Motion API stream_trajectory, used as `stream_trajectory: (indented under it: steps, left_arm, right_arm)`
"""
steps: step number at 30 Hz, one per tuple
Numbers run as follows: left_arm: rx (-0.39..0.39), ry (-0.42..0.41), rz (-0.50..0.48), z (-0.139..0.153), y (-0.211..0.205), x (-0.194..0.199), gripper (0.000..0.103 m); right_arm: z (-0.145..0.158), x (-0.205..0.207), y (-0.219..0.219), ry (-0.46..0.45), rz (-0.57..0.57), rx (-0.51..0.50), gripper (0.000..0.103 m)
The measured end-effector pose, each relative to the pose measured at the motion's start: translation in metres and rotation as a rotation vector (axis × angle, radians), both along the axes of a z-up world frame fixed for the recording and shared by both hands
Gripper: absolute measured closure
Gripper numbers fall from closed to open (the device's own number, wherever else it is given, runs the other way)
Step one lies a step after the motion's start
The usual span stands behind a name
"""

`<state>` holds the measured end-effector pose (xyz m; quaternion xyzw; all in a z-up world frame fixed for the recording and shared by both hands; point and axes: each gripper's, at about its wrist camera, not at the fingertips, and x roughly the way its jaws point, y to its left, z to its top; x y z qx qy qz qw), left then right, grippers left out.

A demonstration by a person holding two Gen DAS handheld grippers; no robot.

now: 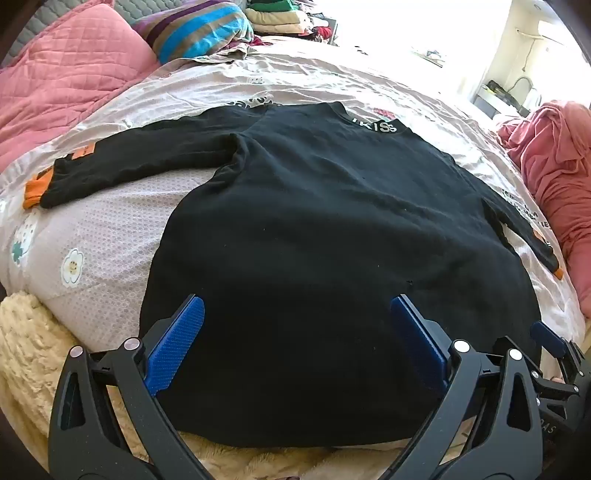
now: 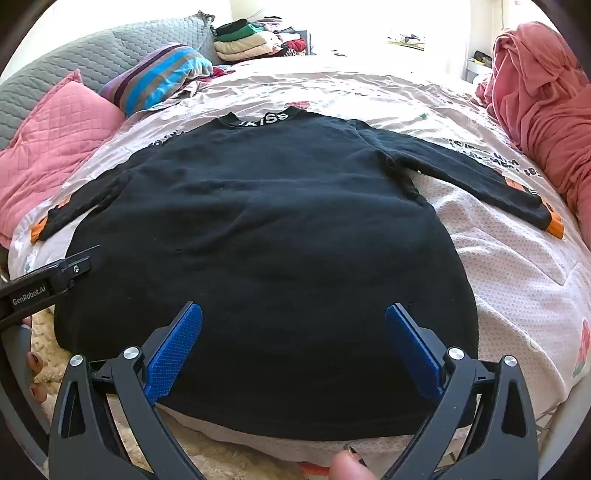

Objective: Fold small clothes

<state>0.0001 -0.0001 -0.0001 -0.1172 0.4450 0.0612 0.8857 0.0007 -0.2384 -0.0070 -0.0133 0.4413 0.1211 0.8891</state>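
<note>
A black long-sleeved sweater [image 1: 314, 229] lies flat on the bed, collar far, hem near, both sleeves spread out with orange cuffs [image 1: 35, 190]. It also shows in the right wrist view [image 2: 266, 236]. My left gripper [image 1: 295, 332] is open and empty above the hem's left part. My right gripper [image 2: 293, 336] is open and empty above the hem's right part. The right gripper shows at the right edge of the left wrist view [image 1: 554, 350]; the left gripper's body shows at the left edge of the right wrist view [image 2: 44, 284].
The bed has a pale floral cover [image 1: 103, 236]. Pink quilted pillows [image 1: 55, 74] and a striped pillow [image 1: 199, 29] lie far left. A pink blanket heap [image 2: 546, 110] lies right. Folded clothes [image 2: 251, 40] are stacked at the back. A cream fluffy rug [image 1: 26, 350] lies near.
</note>
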Motion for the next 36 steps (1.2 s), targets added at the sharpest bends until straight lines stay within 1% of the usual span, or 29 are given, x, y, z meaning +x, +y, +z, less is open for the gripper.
stream_trajectory:
  steps: [3,9,21,36]
  left_arm:
    - [0.015,-0.002,0.0,0.0,-0.0006,0.0003,0.008]
    - [0.011,-0.009,-0.002,0.0005,-0.0001,0.0003,0.008]
    - [0.013,-0.014,0.001,0.008,0.0014,0.0007,0.008]
    - [0.025,-0.022,-0.002,0.0073,0.0011,-0.0033,0.008]
  right_arm:
    - [0.0002,-0.0015,0.0013,0.002,0.003,0.001,0.004]
    - [-0.0009,0.0031,-0.0012,-0.001,0.004,-0.007,0.004]
    - [-0.0019,0.0,0.0041,-0.004,0.009,-0.016,0.004]
    - [-0.002,-0.0008,0.0058,-0.006,0.007,-0.015,0.004]
